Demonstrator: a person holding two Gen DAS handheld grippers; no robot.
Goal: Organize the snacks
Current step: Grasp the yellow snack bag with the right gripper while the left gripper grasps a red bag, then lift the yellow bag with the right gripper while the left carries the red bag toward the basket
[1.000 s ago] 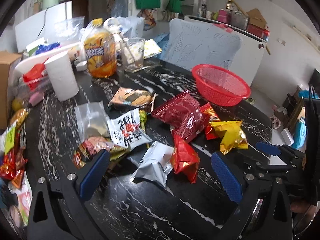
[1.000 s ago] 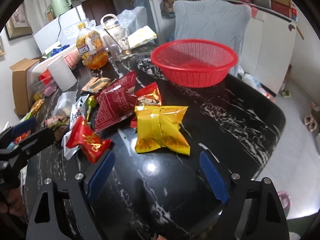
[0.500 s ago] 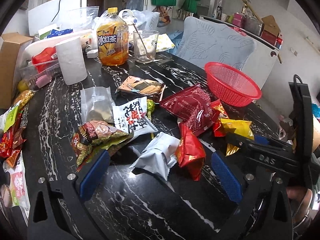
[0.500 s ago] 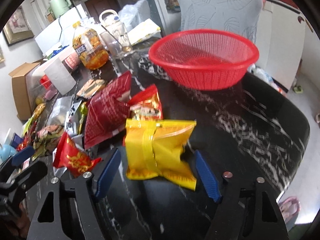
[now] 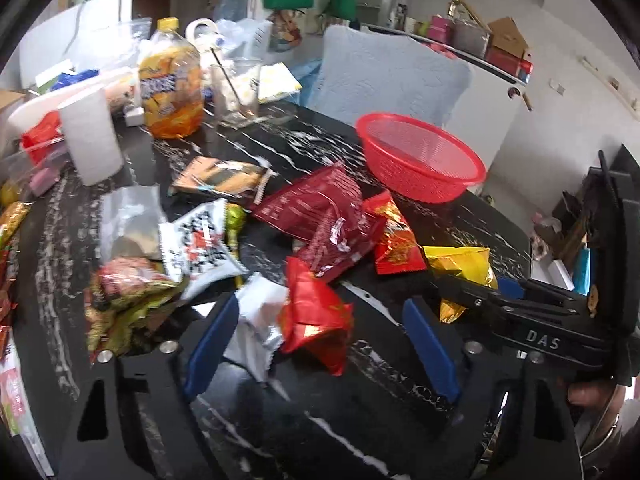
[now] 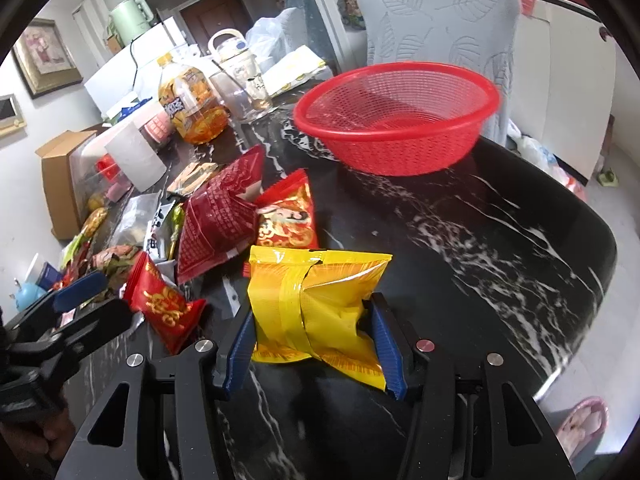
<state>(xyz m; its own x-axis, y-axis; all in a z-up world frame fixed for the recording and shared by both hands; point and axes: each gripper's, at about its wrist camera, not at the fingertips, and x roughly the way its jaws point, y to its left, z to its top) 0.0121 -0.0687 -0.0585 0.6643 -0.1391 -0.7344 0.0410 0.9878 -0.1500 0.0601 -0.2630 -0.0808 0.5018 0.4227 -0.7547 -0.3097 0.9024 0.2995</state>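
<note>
Several snack packets lie on a black marble table (image 6: 500, 232). My right gripper (image 6: 314, 338) is shut on a yellow packet (image 6: 316, 300), its blue pads pressing both sides; the packet also shows in the left wrist view (image 5: 460, 268). My left gripper (image 5: 320, 344) is open, with a small red packet (image 5: 312, 316) and a silver packet (image 5: 256, 320) between its fingers, not squeezed. An empty red mesh basket (image 6: 396, 116) stands at the far side of the table, also in the left wrist view (image 5: 420, 160). Dark red packets (image 6: 220, 216) lie between.
A paper roll (image 5: 90, 136), an orange drink bottle (image 5: 170, 88), a glass (image 5: 236, 92) and a cardboard box (image 6: 60, 184) crowd the far left. A padded chair (image 6: 440, 28) stands behind the basket. More packets (image 5: 128, 296) lie at the left.
My right gripper moved forward and closed on the yellow packet. My left gripper moved forward, so the red and silver packets now lie between its fingers.
</note>
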